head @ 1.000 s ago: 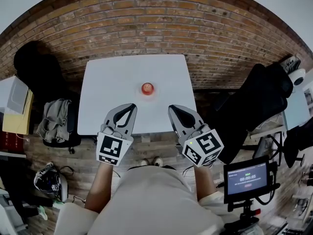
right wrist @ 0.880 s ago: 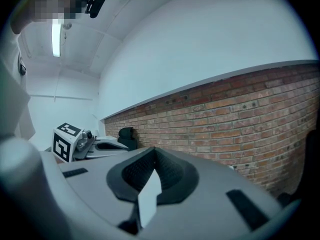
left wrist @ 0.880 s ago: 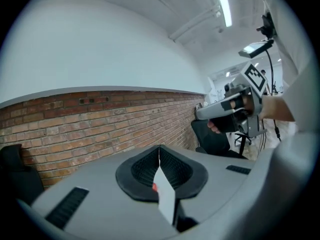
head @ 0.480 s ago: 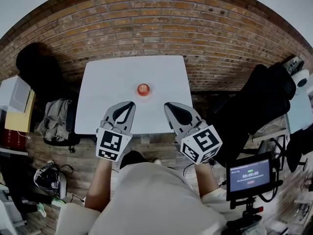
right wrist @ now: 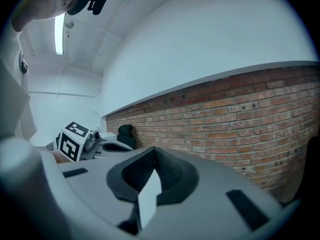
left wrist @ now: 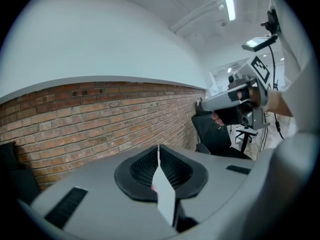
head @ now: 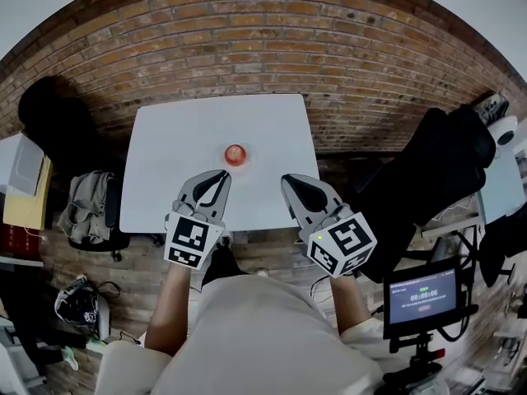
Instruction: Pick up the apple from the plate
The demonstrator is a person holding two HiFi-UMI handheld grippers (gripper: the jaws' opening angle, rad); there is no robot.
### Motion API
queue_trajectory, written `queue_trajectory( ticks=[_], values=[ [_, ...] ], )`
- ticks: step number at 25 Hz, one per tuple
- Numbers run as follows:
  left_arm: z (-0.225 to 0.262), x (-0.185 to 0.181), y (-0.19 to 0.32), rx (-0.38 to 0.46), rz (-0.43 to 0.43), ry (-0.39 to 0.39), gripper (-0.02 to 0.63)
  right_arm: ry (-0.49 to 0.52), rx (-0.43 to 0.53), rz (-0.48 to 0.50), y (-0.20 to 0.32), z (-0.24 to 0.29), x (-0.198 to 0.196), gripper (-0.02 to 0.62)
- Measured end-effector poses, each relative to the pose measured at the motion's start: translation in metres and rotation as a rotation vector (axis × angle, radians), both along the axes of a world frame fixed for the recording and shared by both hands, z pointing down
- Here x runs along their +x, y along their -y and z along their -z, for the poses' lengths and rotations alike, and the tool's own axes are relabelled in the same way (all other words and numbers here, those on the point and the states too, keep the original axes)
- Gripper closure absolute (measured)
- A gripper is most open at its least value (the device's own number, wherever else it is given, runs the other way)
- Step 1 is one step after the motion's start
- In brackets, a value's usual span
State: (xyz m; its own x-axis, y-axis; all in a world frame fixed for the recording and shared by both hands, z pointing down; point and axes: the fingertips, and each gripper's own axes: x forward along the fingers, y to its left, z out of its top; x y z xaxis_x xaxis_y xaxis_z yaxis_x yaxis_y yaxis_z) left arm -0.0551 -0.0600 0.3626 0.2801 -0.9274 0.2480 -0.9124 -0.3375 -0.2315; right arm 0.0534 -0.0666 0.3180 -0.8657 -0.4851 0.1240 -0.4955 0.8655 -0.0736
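Note:
A small red apple [head: 235, 154] sits on a white plate [head: 246, 161] near the middle of the white table [head: 173, 163] in the head view. My left gripper [head: 217, 177] hovers over the table's near edge, just short of the apple and slightly to its left, with its jaws shut and nothing in them. My right gripper [head: 290, 183] is level with it to the right of the apple, also shut and empty. In the left gripper view the closed jaws [left wrist: 158, 151] hide the apple. The right gripper view shows its closed jaws [right wrist: 154, 156] against the brick wall.
A brick wall [head: 247, 48] runs behind the table. A black office chair [head: 428, 171] stands at the right, with a monitor on a stand [head: 424, 296] nearer me. At the left, clothes lie on a chair [head: 86, 204], beside a yellow box [head: 29, 192]; a helmet [head: 78, 303] is on the floor.
Both grippers have edged forward toward the table and stayed shut. The table and apple now sit a little lower and further left in the head view.

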Motion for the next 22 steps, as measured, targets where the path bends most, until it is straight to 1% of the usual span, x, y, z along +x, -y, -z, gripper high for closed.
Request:
queue_trajectory(
  ticks=[5, 12, 17, 22],
  values=[
    [-0.013, -0.013, 0.021, -0.042, -0.022, -0.011, 0.598, -0.005, -0.023, -0.025, 0.019, -0.006, -0.011, 0.594],
    [-0.019, -0.029, 0.057, -0.066, -0.052, 0.002, 0.598, -0.009, -0.039, -0.056, 0.047, -0.007, -0.024, 0.594],
    [-0.029, -0.032, 0.079, -0.095, -0.079, 0.003, 0.597, -0.012, -0.061, -0.078, 0.063, -0.012, -0.028, 0.594],
    [-0.041, -0.031, 0.096, -0.145, -0.130, 0.016, 0.597, -0.012, -0.091, -0.106, 0.079, -0.016, -0.031, 0.594]
  ],
)
